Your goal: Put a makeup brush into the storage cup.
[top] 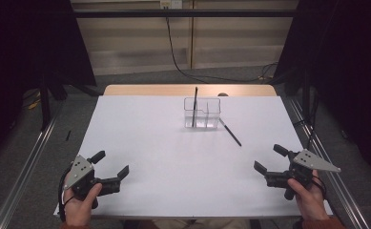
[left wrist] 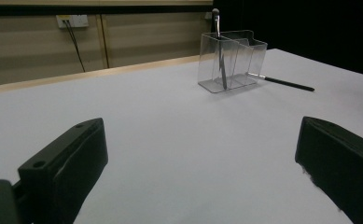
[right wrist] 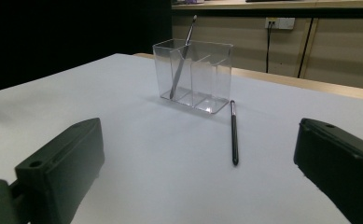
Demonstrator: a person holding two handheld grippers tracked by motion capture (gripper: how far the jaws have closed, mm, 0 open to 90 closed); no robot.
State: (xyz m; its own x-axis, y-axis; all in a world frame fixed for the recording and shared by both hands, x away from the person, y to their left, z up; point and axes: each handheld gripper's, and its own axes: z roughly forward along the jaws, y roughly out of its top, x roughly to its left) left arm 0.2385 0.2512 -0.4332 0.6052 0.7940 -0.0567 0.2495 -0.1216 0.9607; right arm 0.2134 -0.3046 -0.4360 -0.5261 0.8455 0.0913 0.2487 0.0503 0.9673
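Slim black pen (top: 230, 132), clear holder (top: 201, 113)

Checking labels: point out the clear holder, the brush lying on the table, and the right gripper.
clear holder (top: 211, 107): high view, on its right compartment wall.
brush lying on the table (right wrist: 234, 137): right gripper view, mid-handle.
right gripper (top: 271, 158): high view, midway between its open fingertips.

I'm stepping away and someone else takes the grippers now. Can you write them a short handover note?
Left gripper: open, holding nothing, near the table's front left.
Right gripper: open, holding nothing, near the front right.
Clear holder: far centre, one brush standing in its left compartment.
Second brush: flat on the table just right of the holder.
Done: one brush in.
Left, likely: pick up the loose brush and put it in the holder; the right gripper is nearer.
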